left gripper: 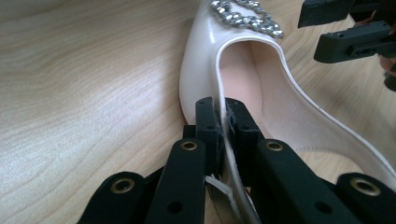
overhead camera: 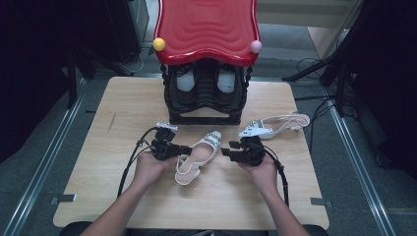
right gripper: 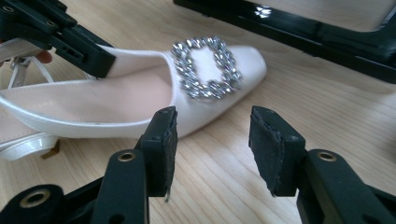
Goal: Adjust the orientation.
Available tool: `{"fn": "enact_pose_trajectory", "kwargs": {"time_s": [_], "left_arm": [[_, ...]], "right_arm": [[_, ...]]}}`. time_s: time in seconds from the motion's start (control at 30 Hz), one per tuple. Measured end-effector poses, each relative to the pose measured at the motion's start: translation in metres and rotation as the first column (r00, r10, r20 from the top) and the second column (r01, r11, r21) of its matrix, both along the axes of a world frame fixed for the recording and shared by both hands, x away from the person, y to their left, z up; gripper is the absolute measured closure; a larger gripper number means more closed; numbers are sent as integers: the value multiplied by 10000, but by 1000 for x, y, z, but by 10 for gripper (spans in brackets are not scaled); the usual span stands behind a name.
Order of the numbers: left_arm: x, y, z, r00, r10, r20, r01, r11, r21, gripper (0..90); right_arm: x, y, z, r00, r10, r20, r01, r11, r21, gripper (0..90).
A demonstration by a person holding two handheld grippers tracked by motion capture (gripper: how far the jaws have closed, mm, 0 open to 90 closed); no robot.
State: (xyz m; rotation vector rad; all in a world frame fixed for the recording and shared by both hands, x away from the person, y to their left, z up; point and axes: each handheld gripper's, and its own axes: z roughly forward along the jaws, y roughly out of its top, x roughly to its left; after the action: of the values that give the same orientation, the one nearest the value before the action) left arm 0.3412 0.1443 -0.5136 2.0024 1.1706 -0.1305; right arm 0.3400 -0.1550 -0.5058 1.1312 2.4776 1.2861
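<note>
A pale slingback shoe [overhead camera: 199, 155] with a rhinestone buckle [right gripper: 206, 67] lies on the wooden table [overhead camera: 123, 108] between my hands. My left gripper [overhead camera: 183, 150] is shut on the shoe's side wall [left gripper: 243, 51]; the thin edge runs between its two pads [left gripper: 207, 126]. Just to the right of the shoe's toe, my right gripper [overhead camera: 227, 150] is open, and its jaws hold nothing; the toe lies just beyond them [right gripper: 212, 140]. A matching second shoe [overhead camera: 275, 125] lies at the right, behind my right hand.
A black shoe rack [overhead camera: 205, 96] with a red wavy top [overhead camera: 206, 27] stands at the table's far middle, with white shoes [overhead camera: 186, 81] inside. Its black base [right gripper: 299, 32] runs close behind the held shoe. Cables trail from both grippers.
</note>
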Motion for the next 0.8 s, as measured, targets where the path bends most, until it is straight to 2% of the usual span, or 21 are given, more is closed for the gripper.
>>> {"fn": "enact_pose_trajectory", "kwargs": {"time_s": [0.1,0.13,0.23,0.3,0.37,0.4,0.47,0.57,0.63,0.77,0.8], "left_arm": [[-2,2,5,9995,-6,313,10,9999,-123,845],[-3,1,8,9995,-103,304,107,9999,-107,825],[-5,-1,12,9983,-419,405,406,9986,325,776],[-6,-1,15,9979,-550,349,536,9978,400,743],[-9,0,21,9966,-623,534,585,9958,704,705],[-9,1,23,9964,-626,577,585,9958,703,679],[-11,6,31,9942,-542,929,477,9963,711,634],[-14,16,41,9902,-474,1313,367,9959,821,603],[-15,21,44,9904,-433,1311,325,9960,833,585],[-14,30,42,9931,-330,1124,234,9960,858,566],[-14,32,41,9937,-336,1066,243,9959,877,560]], "right_arm": [[0,7,-3,9998,102,-173,-102,9999,19,529],[0,9,-4,9997,152,-209,-152,9999,3,530],[-1,15,-5,9996,230,-191,-232,9997,-109,554],[-1,17,-6,9995,251,-175,-253,9997,-77,587],[-2,18,-6,9994,298,-183,-298,9996,2,637],[-3,20,-6,9993,324,-166,-323,9994,76,666],[-5,22,-6,9992,371,-122,-370,9993,107,711],[-8,24,-7,9991,391,-129,-389,9991,149,838],[-9,26,-9,9988,412,-268,-409,9991,131,900],[-8,31,-13,9974,381,-604,-380,9993,22,900],[-7,32,-15,9977,373,-563,-371,9993,36,900]]}}
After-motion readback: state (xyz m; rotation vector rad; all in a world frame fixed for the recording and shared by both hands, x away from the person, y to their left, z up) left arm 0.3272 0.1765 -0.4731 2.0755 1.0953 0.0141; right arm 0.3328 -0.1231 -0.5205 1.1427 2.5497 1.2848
